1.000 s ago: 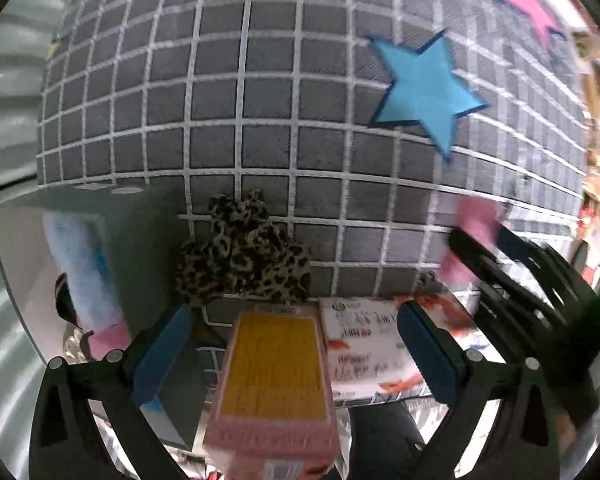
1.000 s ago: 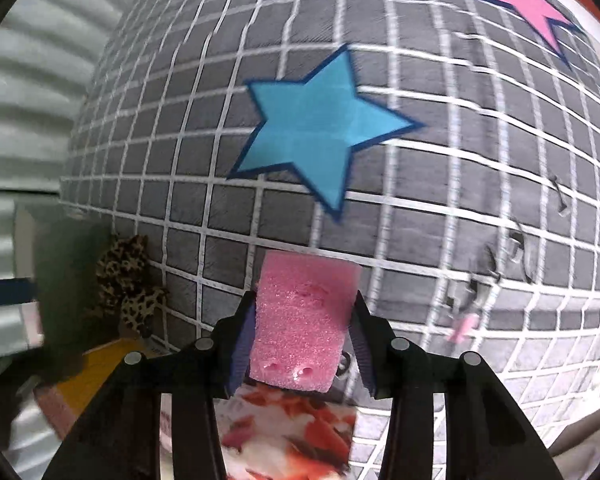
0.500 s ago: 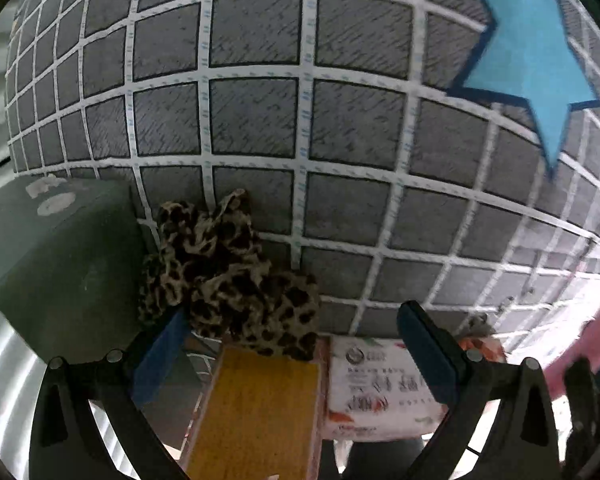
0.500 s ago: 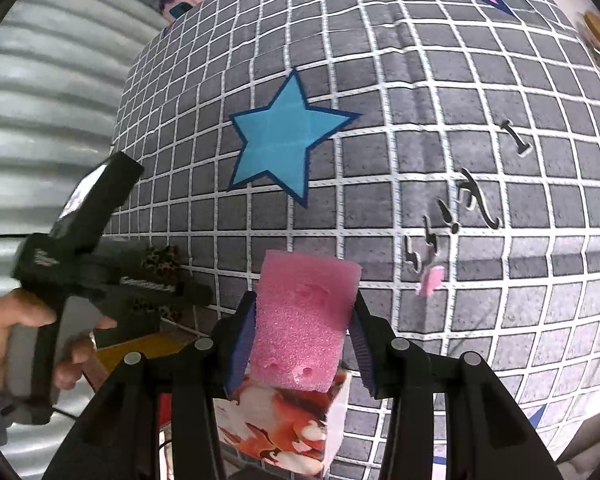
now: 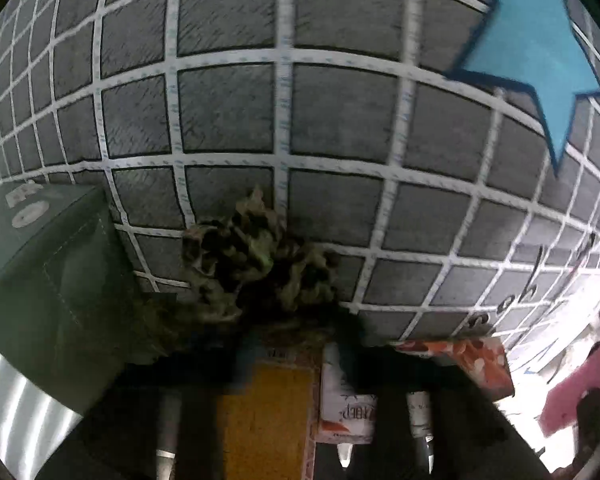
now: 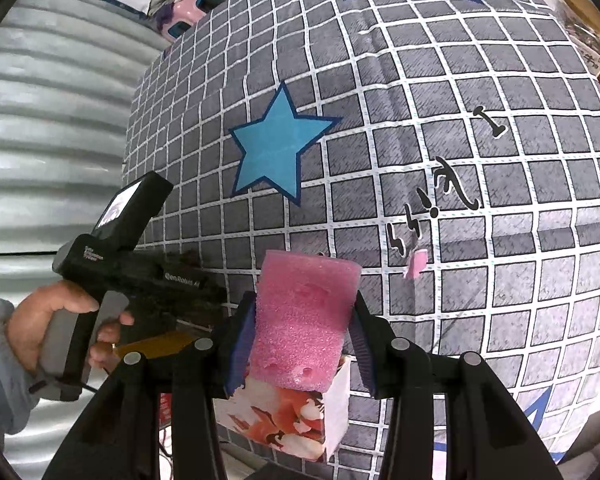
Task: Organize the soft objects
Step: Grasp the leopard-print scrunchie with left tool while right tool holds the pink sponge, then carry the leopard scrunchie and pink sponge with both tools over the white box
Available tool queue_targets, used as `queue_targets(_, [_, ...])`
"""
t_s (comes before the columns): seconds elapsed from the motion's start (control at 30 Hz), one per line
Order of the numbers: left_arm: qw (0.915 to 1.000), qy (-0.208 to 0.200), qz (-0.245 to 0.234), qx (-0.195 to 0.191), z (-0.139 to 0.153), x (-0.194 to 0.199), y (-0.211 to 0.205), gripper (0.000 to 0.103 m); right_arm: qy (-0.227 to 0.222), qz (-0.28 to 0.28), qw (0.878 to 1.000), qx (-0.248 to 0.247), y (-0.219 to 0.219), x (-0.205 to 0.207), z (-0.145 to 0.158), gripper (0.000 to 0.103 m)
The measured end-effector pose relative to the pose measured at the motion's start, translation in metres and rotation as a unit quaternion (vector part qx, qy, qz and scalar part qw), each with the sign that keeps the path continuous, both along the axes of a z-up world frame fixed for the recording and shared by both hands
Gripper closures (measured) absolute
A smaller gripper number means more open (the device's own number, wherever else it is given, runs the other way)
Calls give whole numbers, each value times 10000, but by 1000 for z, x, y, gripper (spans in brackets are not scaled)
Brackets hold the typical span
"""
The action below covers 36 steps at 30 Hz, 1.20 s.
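Holding a pink sponge point(image 6: 304, 316) upright between its jaws, your right gripper point(image 6: 300, 344) is clamping the block by its two long sides, with the top edge of the foam standing clear above the pads. Below the sponge a box with an orange flower print point(image 6: 284, 424) is sitting at the near edge of the grid-patterned cloth point(image 6: 480, 280) that is covering the surface. Your left gripper point(image 5: 288, 328) is pointing down at the leopard-print scrunchie point(image 5: 256, 268), and its jaws have just been closing; the scrunchie is lying right at their tips, but the left wrist view is too dark and blurred there for you to tell whether the pads are pressing on it. In the right wrist view your left hand point(image 6: 56, 320) is wrapping the gripper's handle, and the tips are hidden in shadow. The scrunchie is resting on the cloth just beside a dark green box point(image 5: 52, 280) on its left, with a yellow-faced box point(image 5: 264, 420) directly in front of it. A blue star point(image 5: 536, 48) is printed on the cloth well beyond, up to the right.
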<state>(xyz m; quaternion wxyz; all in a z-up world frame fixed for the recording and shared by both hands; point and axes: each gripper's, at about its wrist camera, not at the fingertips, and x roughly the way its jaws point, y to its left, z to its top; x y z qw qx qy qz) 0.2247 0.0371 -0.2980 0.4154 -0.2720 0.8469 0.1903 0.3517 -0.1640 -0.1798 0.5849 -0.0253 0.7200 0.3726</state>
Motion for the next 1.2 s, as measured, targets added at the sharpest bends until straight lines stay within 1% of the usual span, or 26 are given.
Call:
queue_targets(0.07, [9996, -258, -145, 3, 6, 5, -9, 86, -25, -22, 10000, 37, -1, 0, 4, 57])
queue_targets(0.17, [9976, -630, -280, 85, 23, 11, -18, 88, -76, -43, 10000, 43, -3, -1, 9, 57])
queue_targets(0.23, [9955, -849, -359, 235, 37, 12, -21, 88, -120, -75, 9999, 12, -7, -1, 11, 57])
queue_targets(0.27, [9930, -1018, -489, 356, 49, 15, -24, 88, -141, -79, 9999, -7, -9, -1, 12, 57])
queue_targets(0.33, [9867, -1332, -754, 555, 69, 18, -35, 88, -186, -85, 9998, -68, -12, -3, 14, 57])
queue_targets(0.4, [9769, -1709, -1055, 732, 93, 23, -49, 88, -239, -82, 9996, -131, -16, -4, 16, 57])
queue_targets(0.47, [9679, -1995, -1259, 869, 114, 24, -61, 88, -318, -89, 9993, -199, -21, -5, 19, 57])
queue_targets(0.57, [9558, -2375, -1441, 965, 143, 27, -80, 88, -382, -128, 9988, -292, -28, -8, 22, 57])
queue_targets(0.63, [9493, -2588, -1519, 937, 159, 27, -91, 88, -430, -149, 9983, -362, -34, -11, 25, 57])
queue_targets(0.67, [9455, -2696, -1579, 920, 163, 23, -96, 88, -445, -157, 9981, -388, -35, -12, 26, 57])
queue_targets(0.77, [9374, -2897, -1715, 891, 174, 12, -109, 88, -523, -191, 9973, -486, -44, -17, 31, 57])
queue_targets(0.9, [9318, -3077, -1743, 819, 183, -8, -114, 88, -612, -212, 9963, -573, -52, -25, 40, 57])
queue_targets(1.03, [9245, -3235, -1810, 887, 203, -26, -121, 88, -670, -195, 9956, -625, -55, -35, 48, 57])
queue_targets(1.1, [9226, -3272, -1844, 882, 202, -34, -121, 88, -694, -157, 9954, -638, -54, -41, 53, 57])
queue_targets(1.2, [9177, -3352, -1925, 922, 210, -45, -127, 88, -727, -75, 9952, -646, -50, -51, 58, 57])
